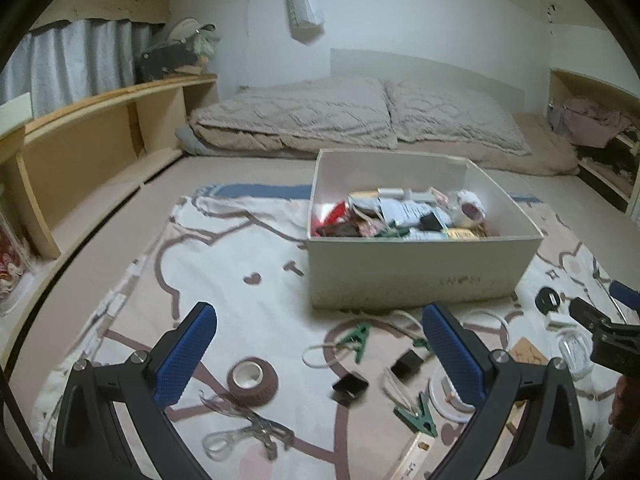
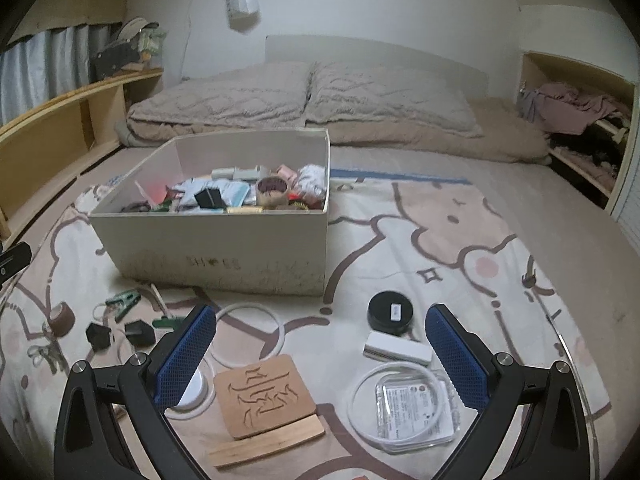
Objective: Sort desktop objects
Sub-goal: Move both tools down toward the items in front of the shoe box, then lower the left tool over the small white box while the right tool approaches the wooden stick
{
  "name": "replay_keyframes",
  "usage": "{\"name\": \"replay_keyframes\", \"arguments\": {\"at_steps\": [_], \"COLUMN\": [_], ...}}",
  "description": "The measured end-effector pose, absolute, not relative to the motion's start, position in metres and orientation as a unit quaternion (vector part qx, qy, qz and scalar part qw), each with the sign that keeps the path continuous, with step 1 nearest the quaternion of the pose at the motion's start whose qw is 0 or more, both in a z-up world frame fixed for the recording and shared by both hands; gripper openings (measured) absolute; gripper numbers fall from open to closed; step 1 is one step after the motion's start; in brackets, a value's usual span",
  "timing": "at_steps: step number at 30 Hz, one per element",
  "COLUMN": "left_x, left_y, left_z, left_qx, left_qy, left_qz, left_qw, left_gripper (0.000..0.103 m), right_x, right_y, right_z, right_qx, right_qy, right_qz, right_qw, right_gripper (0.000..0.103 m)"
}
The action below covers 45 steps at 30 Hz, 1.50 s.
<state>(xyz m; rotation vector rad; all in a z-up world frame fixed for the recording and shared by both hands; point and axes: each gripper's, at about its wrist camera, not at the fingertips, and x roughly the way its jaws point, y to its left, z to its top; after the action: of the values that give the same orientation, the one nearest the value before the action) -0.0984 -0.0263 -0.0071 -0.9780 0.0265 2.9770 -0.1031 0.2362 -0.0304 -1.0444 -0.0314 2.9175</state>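
Observation:
A white shoe box (image 1: 416,272) (image 2: 224,248), full of several small items, stands on a patterned blanket. In front of it lie a brown tape roll (image 1: 253,377) (image 2: 62,318), metal scissors (image 1: 248,432), green clips (image 1: 358,338) (image 2: 124,300) and black binder clips (image 1: 350,386) (image 2: 139,333). My left gripper (image 1: 320,344) hangs open above them, holding nothing. My right gripper (image 2: 320,344) is open over a carved wooden coaster (image 2: 264,400), a black round tin (image 2: 390,312), a white bar (image 2: 396,350) and a clear packet (image 2: 414,412). The right gripper's body (image 1: 608,332) shows at the left view's right edge.
White rings (image 2: 250,334) lie on the blanket (image 2: 440,240). A wooden strip (image 2: 266,442) lies under the coaster. Pillows and a duvet (image 1: 360,120) lie behind the box. Wooden shelves (image 1: 80,144) run along the left; a cubby with clothes (image 2: 576,116) is at the right.

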Motion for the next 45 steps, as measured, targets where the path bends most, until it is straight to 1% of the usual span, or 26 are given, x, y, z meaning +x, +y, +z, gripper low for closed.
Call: {"name": "replay_keyframes", "arguments": {"at_steps": [10,17,23,33,41,45], "left_x": [-0.084,-0.076,-0.071,-0.067,-0.060,-0.060], "left_y": [-0.003,0.014,0.016,0.010,0.022,0.022], "left_z": [-0.031,-0.044,-0.053,-0.077,-0.100,-0.111], "left_qx": [-0.356,-0.381,-0.398,-0.455,-0.488,-0.507], "left_qy": [0.027,0.039,0.043,0.026,0.070,0.092], "left_qz": [0.933,0.921,0.914,0.890,0.870,0.857], "left_qw": [0.045,0.062,0.059,0.039,0.026,0.010], "left_gripper": [0.103,0.103,0.103,0.103,0.103,0.103], "right_x": [-0.099,-0.099,-0.098,-0.102,-0.105,-0.105], "right_y": [0.229,0.215,0.210,0.211,0.211,0.216], "right_z": [-0.056,-0.075,-0.085,-0.093,-0.102,-0.107], "right_qx": [-0.386,-0.438,-0.454,-0.467,-0.475,-0.483], "right_qy": [-0.010,0.010,0.001,-0.006,-0.028,-0.023], "right_qz": [0.922,0.896,0.887,0.877,0.867,0.860], "right_qw": [-0.010,-0.071,-0.088,-0.116,-0.147,-0.162], "right_gripper": [0.103,0.103,0.103,0.103,0.103,0.103]}}
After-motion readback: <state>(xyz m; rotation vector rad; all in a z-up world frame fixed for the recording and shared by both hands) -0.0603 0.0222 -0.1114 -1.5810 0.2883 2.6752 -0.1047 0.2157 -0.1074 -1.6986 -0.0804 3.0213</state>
